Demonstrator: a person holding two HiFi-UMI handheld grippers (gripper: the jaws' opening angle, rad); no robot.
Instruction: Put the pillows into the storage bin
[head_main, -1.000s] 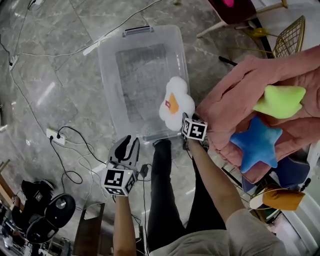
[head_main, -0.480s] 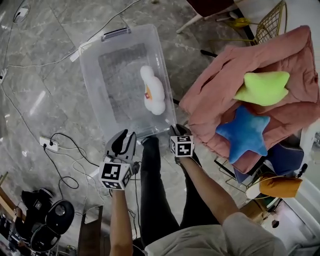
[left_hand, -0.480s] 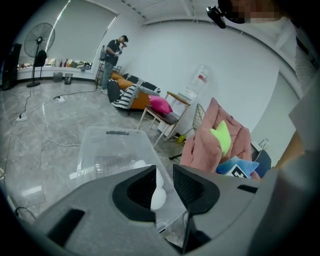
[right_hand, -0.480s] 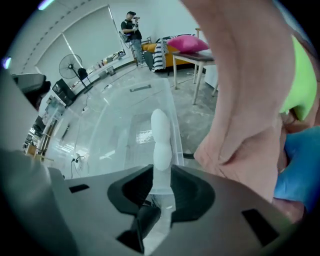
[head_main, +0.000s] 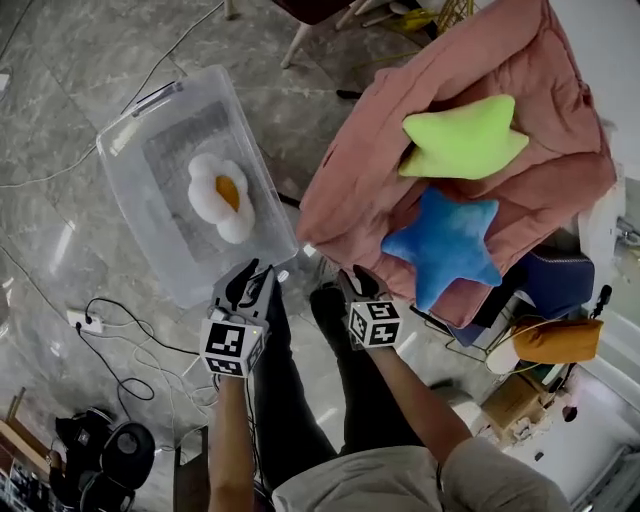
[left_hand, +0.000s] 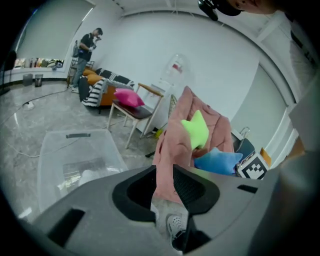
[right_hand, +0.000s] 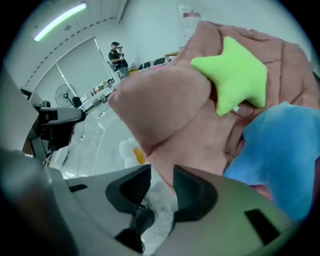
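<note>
The clear storage bin (head_main: 128, 118) stands on the floor at upper left, and a white flower pillow (head_main: 221, 195) with a yellow centre lies in it. A green star pillow (head_main: 463, 140) and a blue star pillow (head_main: 445, 248) rest on a pink blanket (head_main: 360, 190) at the right. My left gripper (head_main: 250, 273) hovers just off the bin's near corner, open a little and empty. My right gripper (head_main: 358, 287) is below the blanket's lower edge; its jaws have just been opening, with nothing between them. In the right gripper view the right gripper (right_hand: 161, 176) faces the blanket and both stars.
Cables and a power strip (head_main: 80, 320) lie on the marble floor at the left. Black equipment (head_main: 100, 460) sits at bottom left. An orange bag (head_main: 548, 342) and a cardboard box (head_main: 512, 405) stand at lower right. A person (left_hand: 89, 47) stands far off by a sofa.
The white flower pillow left my right gripper and now lies in the bin. Both grippers and the head view have swung right, toward the blanket with the star pillows.
</note>
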